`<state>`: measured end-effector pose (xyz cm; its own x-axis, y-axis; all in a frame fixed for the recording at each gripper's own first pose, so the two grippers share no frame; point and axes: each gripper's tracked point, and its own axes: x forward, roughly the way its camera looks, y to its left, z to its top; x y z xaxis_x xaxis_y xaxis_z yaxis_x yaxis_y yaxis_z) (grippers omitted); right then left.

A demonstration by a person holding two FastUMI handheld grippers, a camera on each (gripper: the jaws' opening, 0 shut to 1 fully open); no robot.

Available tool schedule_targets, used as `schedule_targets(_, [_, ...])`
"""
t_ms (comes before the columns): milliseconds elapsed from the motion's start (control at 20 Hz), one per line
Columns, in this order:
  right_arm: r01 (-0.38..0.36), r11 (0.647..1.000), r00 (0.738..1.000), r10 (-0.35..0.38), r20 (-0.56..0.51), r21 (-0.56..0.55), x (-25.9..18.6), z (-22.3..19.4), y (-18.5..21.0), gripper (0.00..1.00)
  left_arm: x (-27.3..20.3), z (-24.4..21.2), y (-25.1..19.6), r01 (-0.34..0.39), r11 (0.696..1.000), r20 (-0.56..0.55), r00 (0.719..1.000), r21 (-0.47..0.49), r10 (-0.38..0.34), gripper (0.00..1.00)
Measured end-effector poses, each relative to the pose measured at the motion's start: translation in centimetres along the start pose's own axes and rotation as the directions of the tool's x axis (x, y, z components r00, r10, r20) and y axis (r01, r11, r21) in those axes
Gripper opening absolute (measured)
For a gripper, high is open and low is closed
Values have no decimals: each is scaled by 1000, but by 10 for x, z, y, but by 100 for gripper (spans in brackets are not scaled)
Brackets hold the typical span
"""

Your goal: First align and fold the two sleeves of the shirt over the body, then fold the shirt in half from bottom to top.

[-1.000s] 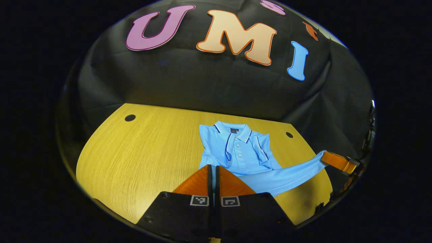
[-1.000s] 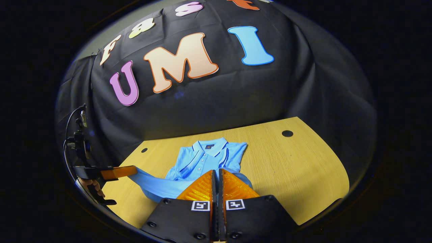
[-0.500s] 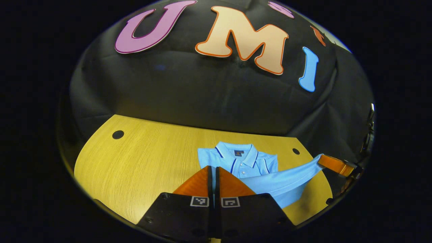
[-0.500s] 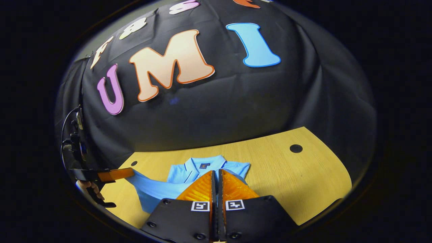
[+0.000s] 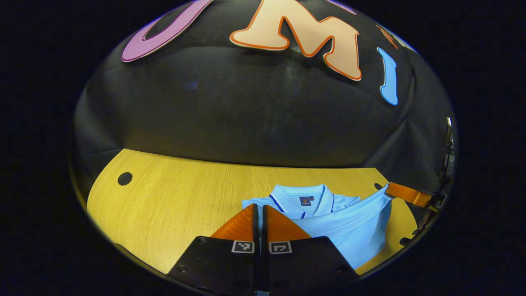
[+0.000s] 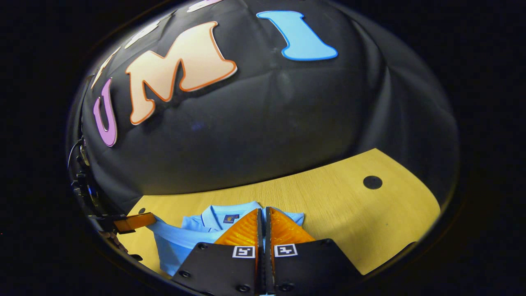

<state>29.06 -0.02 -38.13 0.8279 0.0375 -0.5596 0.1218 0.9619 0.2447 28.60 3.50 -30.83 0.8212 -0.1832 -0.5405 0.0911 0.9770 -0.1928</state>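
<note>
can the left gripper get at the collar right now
Probably not yet: the left gripper is shut on the shirt hem, so it isn't free, though the collar lies uncovered just ahead.

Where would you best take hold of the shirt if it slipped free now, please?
At the two hem corners of the shirt, one tool each, coming in low from the near side: the hem edge is thin and lifted, and the collar lies flat at the far end.
</note>
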Motion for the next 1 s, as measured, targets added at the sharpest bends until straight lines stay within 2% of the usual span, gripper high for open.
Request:
schedule_targets(200, [52, 999, 999, -52, -15, 14, 27, -25, -8, 3, 27, -17, 18, -48, 999, -7, 999, 5, 48, 0])
schedule_targets(250, [63, 998, 998, -63, -16, 12, 22, -21, -12, 10, 31, -20, 23, -61, 998, -4, 998, -1, 61, 0])
schedule_targets(350, [55, 998, 998, -54, 12, -14, 20, -15, -11, 49, 31, -22, 29, -79, 997, -1, 997, -7, 79, 7])
schedule_targets(400, [61, 997, 998, -59, 36, -45, 15, -7, -12, 69, 28, -22, 31, -90, 996, 0, 996, -7, 90, 38])
schedule_targets(450, [59, 996, 997, -55, 59, -69, 11, -2, -10, 77, 28, -16, 35, -104, 995, 7, 995, -5, 104, 69])
schedule_targets(500, [55, 995, 996, -49, 74, -88, 4, 3, -5, 97, 21, -14, 34, -115, 993, 22, 993, -10, 115, 100])
schedule_targets(550, [48, 993, 995, -38, 90, -107, -5, 8, -1, 92, 15, -4, 34, -121, 993, 49, 991, -18, 121, 98])
schedule_targets(600, [44, 991, 993, -30, 110, -129, -16, 14, 4, 97, 6, 3, 32, -127, 992, 75, 989, -19, 128, 96])
schedule_targets(800, [40, 976, 984, 0, 181, -215, -69, 33, 17, 97, -43, 26, 13, -125, 992, 157, 980, -1, 123, 96])
schedule_targets(1000, [37, 960, 965, 37, 260, -276, -136, 51, 29, 97, -111, 49, -16, -125, 992, 261, 959, 31, 112, 96])
